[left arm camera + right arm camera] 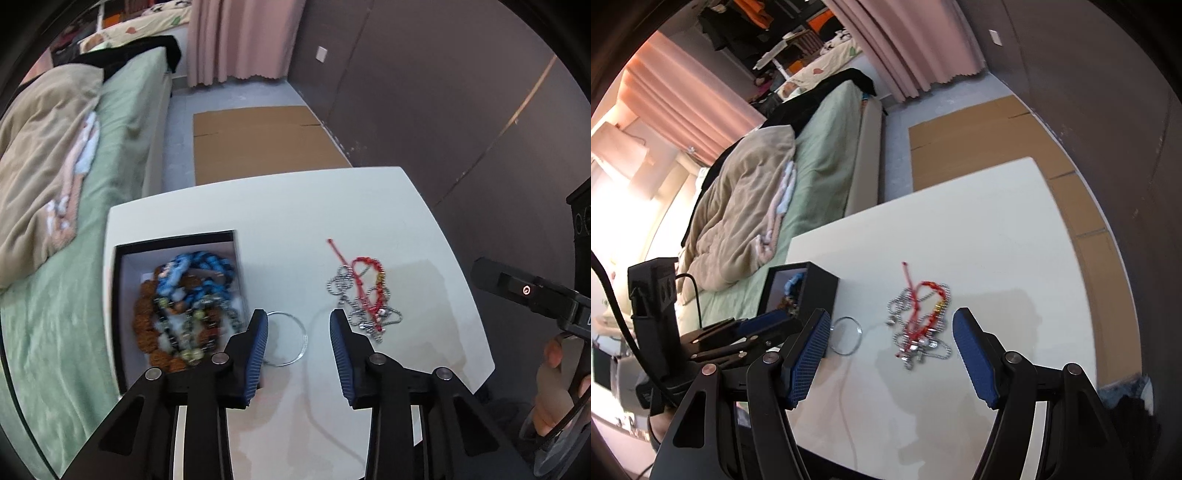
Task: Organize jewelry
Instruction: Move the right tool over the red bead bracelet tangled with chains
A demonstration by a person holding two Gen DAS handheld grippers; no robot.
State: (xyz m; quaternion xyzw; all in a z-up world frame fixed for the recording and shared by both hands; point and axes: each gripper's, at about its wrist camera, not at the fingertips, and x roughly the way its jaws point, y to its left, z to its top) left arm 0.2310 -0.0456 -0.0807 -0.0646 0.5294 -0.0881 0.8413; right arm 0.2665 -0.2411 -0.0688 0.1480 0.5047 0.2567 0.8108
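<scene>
A bedroom: a white table [280,206] stands beside a bed with a green sheet [122,122] and a rumpled beige blanket [40,155], with flattened cardboard [258,140] on the floor beyond the table and pink curtains [236,40] at the far wall.

Nearest in the left wrist view, the left gripper [298,325] hangs low over the near part of the table with its blue-padded fingers [258,343] spread wide and nothing between them. Just past the left finger a thin silver wire bangle [286,339] lies flat on the table, partly hidden by that finger. To its left, touching nothing else, sits a black jewelry box [177,236] with a white lining; it holds a heap of blue braided bracelets [199,269], a brown beaded bracelet [146,321] and smaller mixed beads, blurred in this view.

To the right of the bangle and a little farther off lies a tangle of silver ball chains [354,299] with a red cord bracelet [365,280] woven across it, one loose red end pointing to the far left.

In the right wrist view the right gripper [890,328] is likewise wide open and empty, hovering near the tangle [919,325], with the bangle [847,334] and the box [816,291] to its left.
</scene>
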